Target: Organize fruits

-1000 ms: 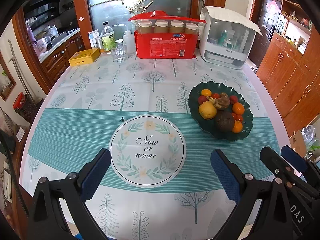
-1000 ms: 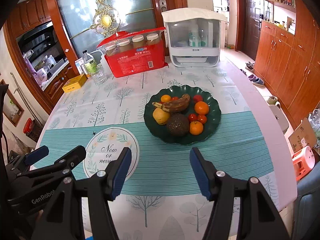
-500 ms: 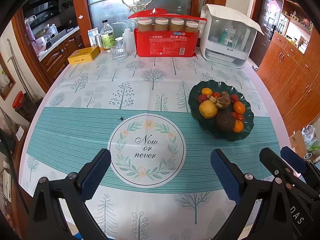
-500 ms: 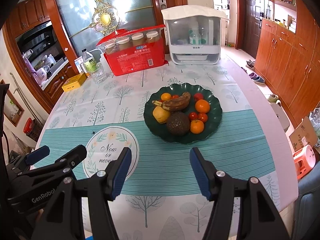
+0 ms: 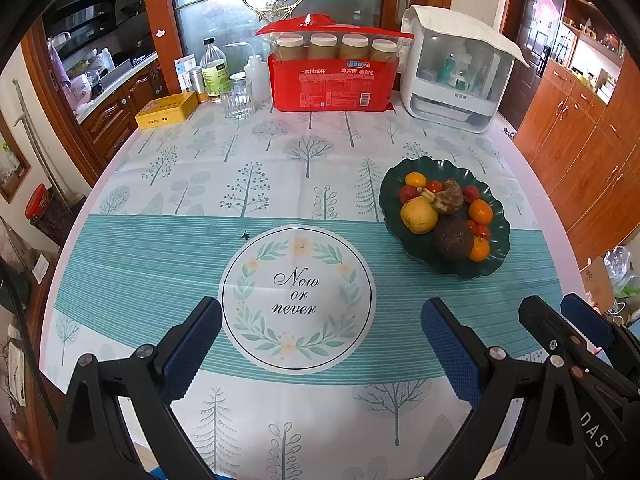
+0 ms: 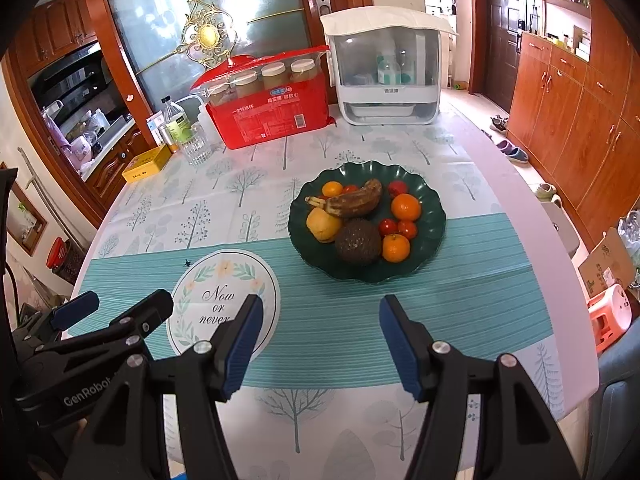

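Note:
A dark green wavy plate [image 6: 432, 240] [image 5: 498, 256] sits on the table's right half. It holds a brown spotted banana [image 6: 354, 202], a yellow fruit [image 6: 323, 224], a dark brown round fruit [image 6: 357, 242], oranges [image 6: 406, 207] and small red tomatoes [image 6: 394, 227]. My right gripper [image 6: 320, 340] is open and empty, low above the near table, short of the plate. My left gripper [image 5: 320, 344] is open and empty over the round "Now or never" print [image 5: 296, 296], left of the plate. The right gripper also shows in the left wrist view [image 5: 560, 328].
Along the table's far edge stand a red pack of paper cups [image 5: 332, 80], a white dish cabinet [image 5: 456, 80], a glass [image 5: 239, 100], bottles [image 5: 214, 72] and a yellow tin [image 5: 166, 110]. A small dark speck [image 5: 245, 235] lies on the cloth. Wooden cabinets [image 6: 568, 120] stand to the right.
Both views have shifted slightly toward the table and plate. Both grippers stay open and empty; the fruits have not moved.

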A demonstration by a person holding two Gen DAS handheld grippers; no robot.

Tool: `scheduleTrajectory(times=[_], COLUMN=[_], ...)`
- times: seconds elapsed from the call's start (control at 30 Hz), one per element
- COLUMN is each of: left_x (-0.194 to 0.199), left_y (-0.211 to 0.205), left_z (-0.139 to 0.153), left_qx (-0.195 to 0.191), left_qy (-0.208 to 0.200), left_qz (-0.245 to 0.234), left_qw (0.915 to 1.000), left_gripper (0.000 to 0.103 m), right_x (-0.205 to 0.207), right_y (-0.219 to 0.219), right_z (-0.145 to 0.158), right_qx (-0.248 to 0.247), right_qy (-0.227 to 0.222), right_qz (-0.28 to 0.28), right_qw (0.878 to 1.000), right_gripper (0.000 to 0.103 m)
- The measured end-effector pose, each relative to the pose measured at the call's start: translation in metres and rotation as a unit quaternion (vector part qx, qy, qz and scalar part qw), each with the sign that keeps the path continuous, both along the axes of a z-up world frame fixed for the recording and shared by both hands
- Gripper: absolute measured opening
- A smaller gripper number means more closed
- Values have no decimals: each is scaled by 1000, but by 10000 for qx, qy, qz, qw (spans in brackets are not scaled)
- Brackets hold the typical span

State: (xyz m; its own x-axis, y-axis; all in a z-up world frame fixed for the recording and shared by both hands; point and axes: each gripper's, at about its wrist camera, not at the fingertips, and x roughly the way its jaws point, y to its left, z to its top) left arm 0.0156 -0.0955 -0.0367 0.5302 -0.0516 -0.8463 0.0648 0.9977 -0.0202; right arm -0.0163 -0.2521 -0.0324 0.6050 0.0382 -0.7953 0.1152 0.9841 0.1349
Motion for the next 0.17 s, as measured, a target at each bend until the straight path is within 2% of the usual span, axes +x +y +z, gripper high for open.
scheduleTrajectory(times=[0.17], left_x=[1], left_y=[-1], left_z=[1], left_qx=[-7], left_qy=[-1], left_qz=[4], left_qw=[10000], left_gripper=[99], right_x=[0], right_y=[-1], right_z=[0], right_qx=[-2], right_qy=[-3], right_qz=[5], right_qw=[10000], right_gripper=[61])
